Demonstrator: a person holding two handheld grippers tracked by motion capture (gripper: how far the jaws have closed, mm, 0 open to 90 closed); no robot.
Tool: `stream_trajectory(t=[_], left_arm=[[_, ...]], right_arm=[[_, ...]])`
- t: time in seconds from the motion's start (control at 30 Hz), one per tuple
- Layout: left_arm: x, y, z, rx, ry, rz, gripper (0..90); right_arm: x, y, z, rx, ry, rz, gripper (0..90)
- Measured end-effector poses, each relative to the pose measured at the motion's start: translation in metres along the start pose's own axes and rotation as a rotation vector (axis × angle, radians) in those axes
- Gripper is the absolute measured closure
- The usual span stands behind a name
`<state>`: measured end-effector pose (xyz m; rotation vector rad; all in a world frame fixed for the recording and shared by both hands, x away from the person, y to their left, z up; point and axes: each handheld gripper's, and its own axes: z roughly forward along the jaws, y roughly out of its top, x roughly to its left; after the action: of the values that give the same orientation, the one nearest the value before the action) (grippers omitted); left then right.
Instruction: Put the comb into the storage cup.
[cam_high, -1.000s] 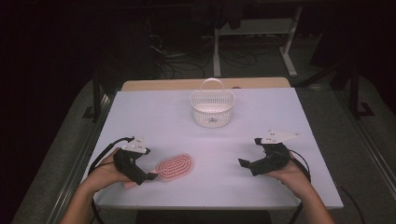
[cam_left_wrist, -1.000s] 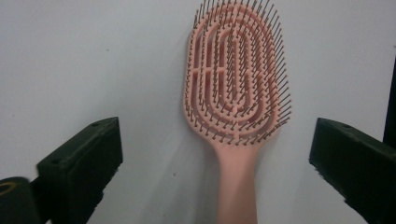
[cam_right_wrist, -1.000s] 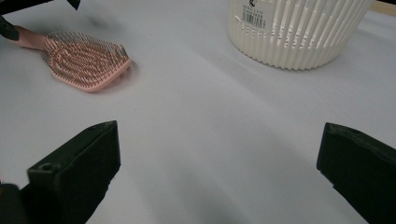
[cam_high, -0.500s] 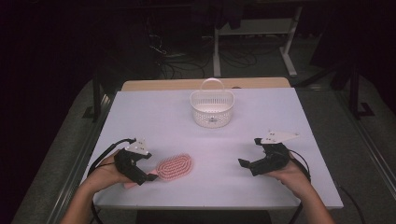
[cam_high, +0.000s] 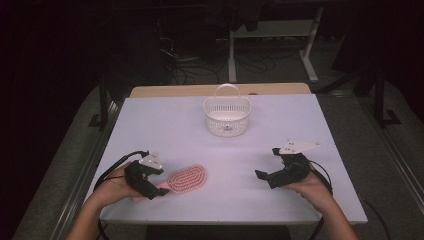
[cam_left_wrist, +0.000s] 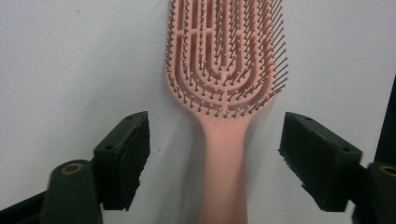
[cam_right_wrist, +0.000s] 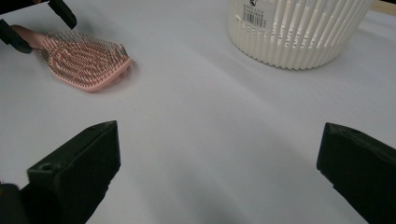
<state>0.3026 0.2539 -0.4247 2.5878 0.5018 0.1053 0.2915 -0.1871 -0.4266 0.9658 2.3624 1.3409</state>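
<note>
The pink plastic vented hairbrush (cam_high: 186, 178) is lying flat, bristles up, on the pale lavender table top (cam_high: 260, 130), near its front-left corner, with the handle pointing toward the person's left hand. This orientation is presenting the narrow handle, not the broad bristled head, to the left gripper (cam_high: 159, 188). In the left gripper view the handle (cam_left_wrist: 223, 172) is seen running up between the two black jaws, and a clear gap is being left on each side; the pads are not yet pressing on it. The jaws have just been closing about the handle, so the gripper is being counted as open, and a grasp is judged to be in preparation.

The right gripper (cam_high: 262, 175) is being held low over the table at the front right, well apart from the brush, with its jaws standing wide and nothing between them. It is judged to be waiting.

The white slatted plastic basket with an arched handle (cam_high: 227, 116) is standing upright near the far middle of the table. Nothing is being seen inside it from the high view. It is judged to be the likely destination for the brush.
</note>
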Motion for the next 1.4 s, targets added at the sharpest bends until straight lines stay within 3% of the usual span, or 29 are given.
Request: stream_trajectory(t=[0.4, 0.73, 1.4], left_arm=[[-0.001, 0.002, 0.005, 0.038, 0.011, -0.013, 31.9], [-0.004, 0.003, 0.008, 0.063, 0.007, 0.002, 36.4], [-0.005, 0.008, 0.016, 0.150, 0.011, 0.037, 55.1]], right_arm=[[0.000, 0.000, 0.000, -0.001, -0.002, 0.000, 0.0], [0.000, 0.000, 0.000, -0.001, -0.002, 0.002, 0.0], [0.000, 0.000, 0.000, -0.002, -0.003, 0.004, 0.0]])
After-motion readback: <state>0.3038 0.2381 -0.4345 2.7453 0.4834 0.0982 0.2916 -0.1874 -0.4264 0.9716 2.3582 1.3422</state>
